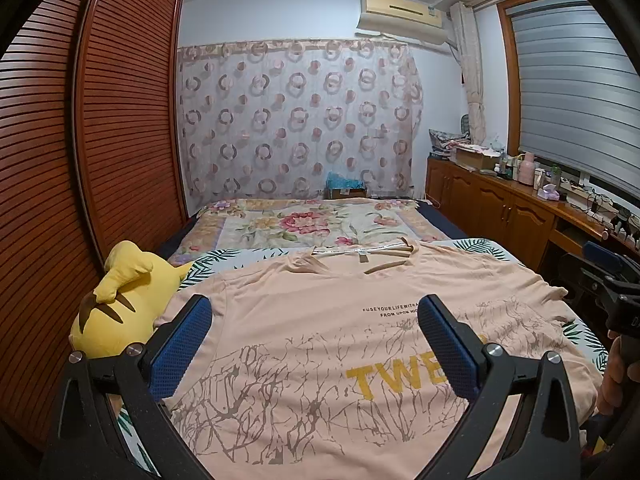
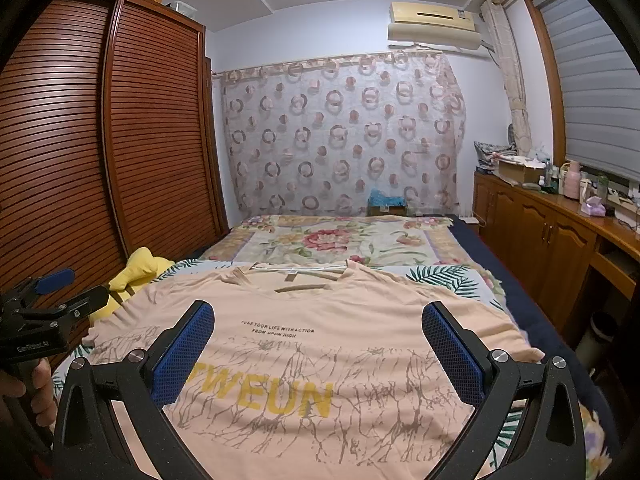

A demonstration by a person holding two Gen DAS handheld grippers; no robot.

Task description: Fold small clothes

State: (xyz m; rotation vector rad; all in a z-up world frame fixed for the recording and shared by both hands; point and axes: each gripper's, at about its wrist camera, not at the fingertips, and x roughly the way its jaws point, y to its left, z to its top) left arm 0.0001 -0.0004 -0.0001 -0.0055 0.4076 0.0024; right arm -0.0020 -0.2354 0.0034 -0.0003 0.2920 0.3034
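1. Both grippers, the left gripper [image 1: 314,334] and the right gripper [image 2: 318,340], hovered spread wide and empty above the shirt [image 1: 320,340].
2. Shirt lay flat on the bed [image 1: 304,220], collar far, hem near.
3. Each gripper was nearer its own sleeve.

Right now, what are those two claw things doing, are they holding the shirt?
Left gripper: open, holding nothing, above the pink T-shirt.
Right gripper: open, holding nothing, above the same shirt.
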